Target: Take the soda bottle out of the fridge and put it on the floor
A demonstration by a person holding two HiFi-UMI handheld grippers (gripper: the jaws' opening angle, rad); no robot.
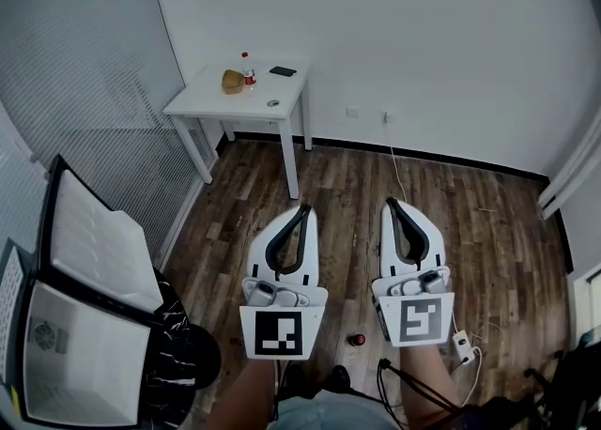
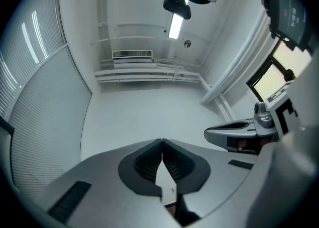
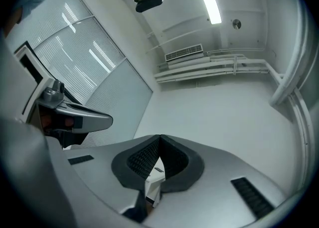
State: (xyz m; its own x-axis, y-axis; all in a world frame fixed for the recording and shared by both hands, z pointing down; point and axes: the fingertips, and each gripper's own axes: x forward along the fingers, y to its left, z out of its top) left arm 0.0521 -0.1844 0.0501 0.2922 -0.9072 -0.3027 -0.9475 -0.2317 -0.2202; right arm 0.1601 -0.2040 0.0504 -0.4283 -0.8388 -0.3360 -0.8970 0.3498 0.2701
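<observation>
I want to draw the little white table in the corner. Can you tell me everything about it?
The white table looks smooth and plain, with a square top and four thin straight legs. It stands upright on the wood floor, in the corner by the wall. On top sit a brown lumpy thing, a small red-capped bottle, a dark flat thing and a tiny round thing.

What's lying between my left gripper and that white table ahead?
Nothing but bare wooden floor lies between the left gripper and the near leg of the table; the head view shows it.
</observation>
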